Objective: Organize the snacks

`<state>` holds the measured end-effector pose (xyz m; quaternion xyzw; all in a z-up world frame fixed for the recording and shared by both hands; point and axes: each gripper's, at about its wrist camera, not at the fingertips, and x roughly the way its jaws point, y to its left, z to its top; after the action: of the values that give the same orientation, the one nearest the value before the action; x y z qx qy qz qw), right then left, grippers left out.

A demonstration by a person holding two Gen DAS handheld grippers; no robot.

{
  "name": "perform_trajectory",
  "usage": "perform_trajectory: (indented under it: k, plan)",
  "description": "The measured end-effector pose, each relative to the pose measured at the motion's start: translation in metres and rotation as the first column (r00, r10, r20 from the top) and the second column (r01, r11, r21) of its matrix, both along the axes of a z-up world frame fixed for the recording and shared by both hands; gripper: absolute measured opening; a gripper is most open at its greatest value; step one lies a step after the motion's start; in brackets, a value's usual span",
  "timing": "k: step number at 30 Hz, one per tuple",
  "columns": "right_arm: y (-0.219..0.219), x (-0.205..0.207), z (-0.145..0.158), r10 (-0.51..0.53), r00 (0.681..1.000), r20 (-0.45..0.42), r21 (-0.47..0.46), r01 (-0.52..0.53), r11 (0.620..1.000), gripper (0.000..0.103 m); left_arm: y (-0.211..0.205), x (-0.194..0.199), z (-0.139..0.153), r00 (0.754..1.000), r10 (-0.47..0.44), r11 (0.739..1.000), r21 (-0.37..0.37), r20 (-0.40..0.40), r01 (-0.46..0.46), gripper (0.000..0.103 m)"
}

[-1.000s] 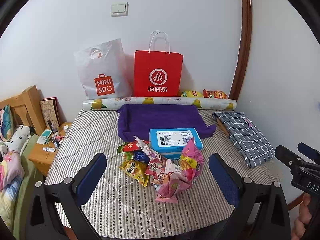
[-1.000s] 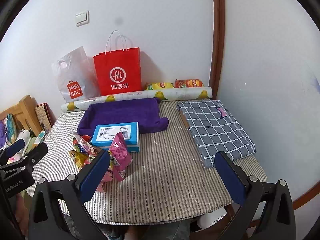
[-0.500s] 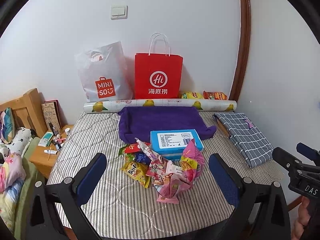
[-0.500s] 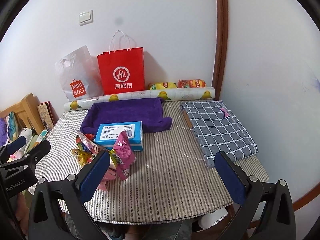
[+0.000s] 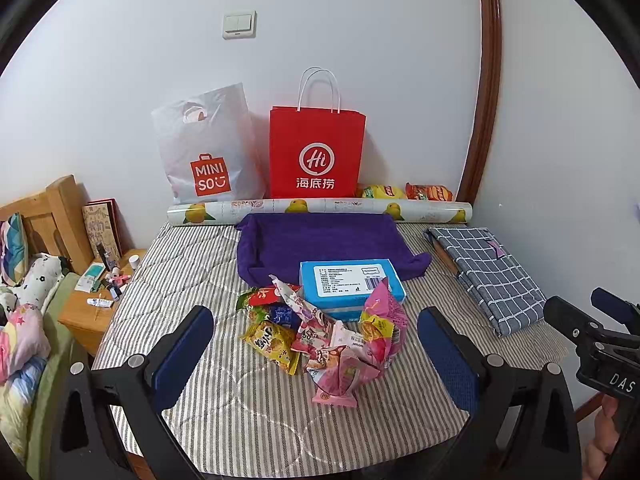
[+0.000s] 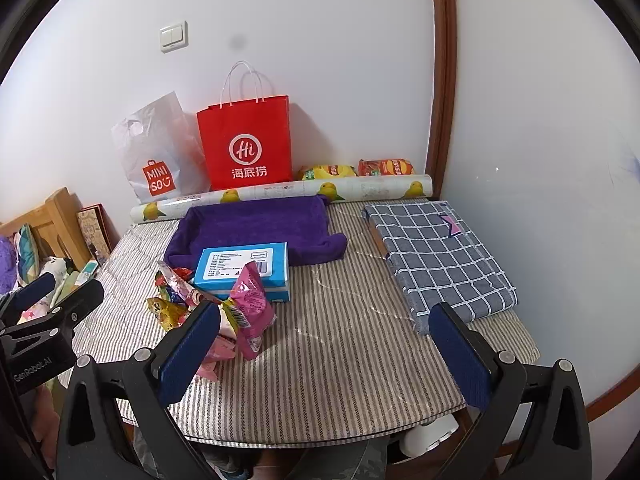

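A heap of snack packets is seen near the front of the striped table, just in front of a blue box and touching it. Behind the box, a purple cloth tray is laid out (maybe the place where the snacks are meant to go).

The left gripper is held wide apart, with nothing in it, and the heap is framed between its blue pads. The right gripper is spread wide too and is empty; it is aimed more at the bare middle of the table.

The packets are likely light, puffy and crinkly. They could be crushed if squeezed hard, and the shiny foil may slip. The pink packet on top is best pinched by its flat sealed edge, not its fat middle. One packet should be taken at a time, so the others are not dragged along.
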<state>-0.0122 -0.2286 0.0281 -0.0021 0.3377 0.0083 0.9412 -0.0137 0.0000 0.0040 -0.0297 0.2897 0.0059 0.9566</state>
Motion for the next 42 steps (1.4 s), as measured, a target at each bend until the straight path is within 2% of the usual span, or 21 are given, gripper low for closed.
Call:
perform_trajectory:
  k: [42]
  plan:
    - [0.0031, -0.0055, -0.0046, 0.006, 1.0, 0.003, 0.023, -0.006, 1.0, 0.102, -0.0004, -0.0011, -0.0005, 1.0, 0.001, 1.0, -0.001, 0.002, -0.001, 0.103]
